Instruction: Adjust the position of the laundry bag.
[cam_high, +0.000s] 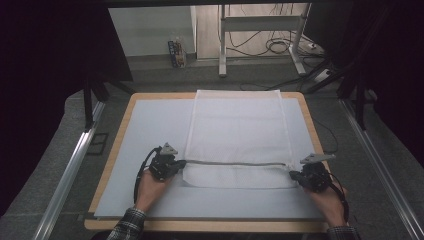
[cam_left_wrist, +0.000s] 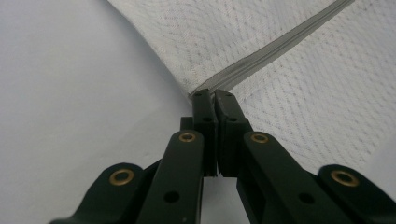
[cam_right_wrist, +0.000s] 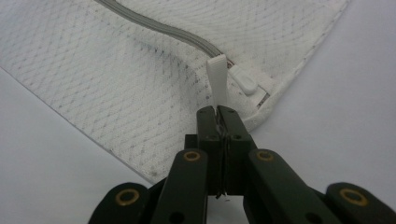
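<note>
- High view: a white mesh bag (cam_high: 237, 135) is seen lying flat on a pale sheet (cam_high: 150, 130) covering the wooden-edged table (cam_high: 119, 145), its long axis running away from the person, between and beyond the two tongs.
- A grey zipper (cam_high: 232, 163) is stretched crosswise near the bag's near end, from the left gripper (cam_high: 172, 165) to the right gripper (cam_high: 296, 175).
- Each tool is held by a hand, the left hand (cam_high: 148, 187) and the right hand (cam_high: 330, 200), both in plaid cuffs.
- Left gripper view: the left gripper (cam_left_wrist: 213, 97) is seen with jaws pressed together on the bag's edge, where the zipper (cam_left_wrist: 280, 44) ends at the seam.
- Right gripper view: the right gripper (cam_right_wrist: 217, 110) is shown pinching the white plastic zipper pull (cam_right_wrist: 218, 81), a flat, narrow tab standing straight ahead of the jaw tips.
- The mesh bag (cam_right_wrist: 116, 70) is woven in a fine diamond net, soft and slightly rumpled beside the pull; the zipper (cam_right_wrist: 159, 25) is a ribbed grey tape curving off ahead and left of the jaws.
</note>
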